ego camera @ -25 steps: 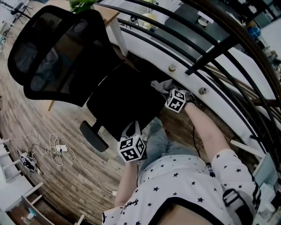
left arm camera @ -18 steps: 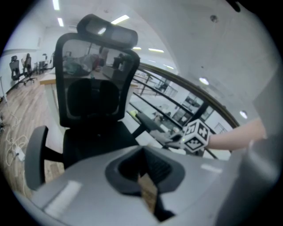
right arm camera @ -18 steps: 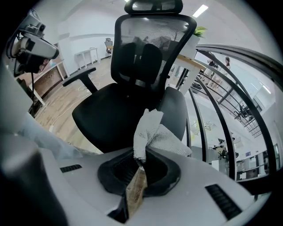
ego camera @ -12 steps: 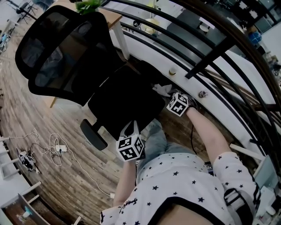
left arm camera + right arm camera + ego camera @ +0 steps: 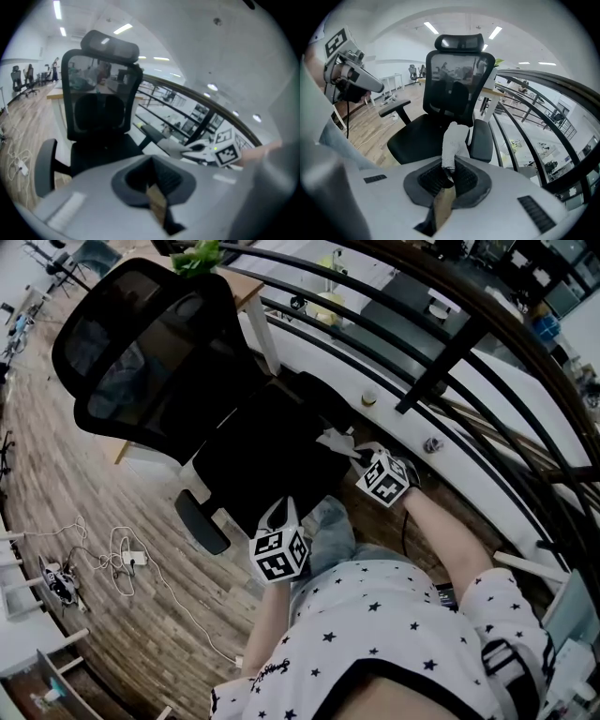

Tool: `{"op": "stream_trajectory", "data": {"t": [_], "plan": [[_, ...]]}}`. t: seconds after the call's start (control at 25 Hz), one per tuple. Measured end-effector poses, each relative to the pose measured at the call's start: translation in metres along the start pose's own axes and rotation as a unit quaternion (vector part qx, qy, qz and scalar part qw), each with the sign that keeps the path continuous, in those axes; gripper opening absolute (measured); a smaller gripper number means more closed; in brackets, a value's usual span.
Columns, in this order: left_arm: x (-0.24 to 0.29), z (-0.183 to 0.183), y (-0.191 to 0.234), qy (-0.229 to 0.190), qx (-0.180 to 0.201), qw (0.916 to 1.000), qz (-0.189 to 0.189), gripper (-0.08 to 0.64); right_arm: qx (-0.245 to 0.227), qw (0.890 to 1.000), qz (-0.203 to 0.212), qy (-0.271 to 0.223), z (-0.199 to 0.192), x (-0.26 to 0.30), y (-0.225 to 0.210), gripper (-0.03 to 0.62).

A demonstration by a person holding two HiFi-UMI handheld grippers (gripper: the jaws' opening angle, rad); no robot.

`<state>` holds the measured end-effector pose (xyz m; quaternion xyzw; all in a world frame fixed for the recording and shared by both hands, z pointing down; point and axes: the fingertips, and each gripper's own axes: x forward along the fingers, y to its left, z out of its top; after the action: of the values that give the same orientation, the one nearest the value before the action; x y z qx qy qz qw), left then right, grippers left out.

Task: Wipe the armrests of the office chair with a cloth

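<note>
1. The office chair (image 5: 262, 451) stands with its seat front towards me and its backrest (image 5: 141, 343) on the far side. A railing (image 5: 441, 352) runs close along its right.
2. Railing-side armrest (image 5: 482, 140): in the right gripper view it lies just ahead of my jaws and slightly right. Its long axis runs away from me, towards the backrest. My judgement is that a wipe here travels along that line, front to back.
3. Far armrest (image 5: 393, 108): it is well apart across the seat, on the open-floor side. It sits nearer my left gripper (image 5: 281, 514).
4. Right gripper (image 5: 449, 176): the jaws are clamped on the cloth (image 5: 453, 143). It is much the nearer of the two to the railing-side armrest.
5. Left gripper: its own view shows the jaws pressed together with nothing between them. It hangs at the seat's front edge.
6. Cloth: a pale bunch standing up and forward from the right jaws. Its tip lies at the inner edge of the railing-side armrest. I cannot tell whether it touches the pad.
</note>
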<state>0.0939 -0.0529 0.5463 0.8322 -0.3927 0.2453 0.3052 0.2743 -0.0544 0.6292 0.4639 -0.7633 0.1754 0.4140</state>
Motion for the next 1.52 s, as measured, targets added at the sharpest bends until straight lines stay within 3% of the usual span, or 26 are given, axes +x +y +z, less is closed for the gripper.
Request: {"op": "stream_trajectory", "data": {"t": [0.28, 0.56, 0.96, 1.52], "plan": [[-0.021, -0.009, 0.001, -0.013, 0.004, 0.9999, 0.004, 0.003, 0.051, 0.996, -0.004, -0.074, 0.026, -0.041, 0.033, 0.028], [-0.04, -0.007, -0.001, -0.035, 0.009, 0.9993, 0.01, 0.003, 0.122, 0.981, -0.009, -0.149, 0.048, -0.083, 0.05, 0.028], [-0.064, -0.003, 0.008, -0.067, 0.011, 0.9975, 0.021, 0.003, 0.108, 0.97, 0.0, -0.217, 0.081, -0.127, 0.091, 0.028], [-0.087, -0.011, 0.015, -0.084, 0.01, 0.9961, 0.028, 0.003, 0.122, 0.96, 0.012, -0.252, 0.089, -0.145, 0.116, 0.028]]}}
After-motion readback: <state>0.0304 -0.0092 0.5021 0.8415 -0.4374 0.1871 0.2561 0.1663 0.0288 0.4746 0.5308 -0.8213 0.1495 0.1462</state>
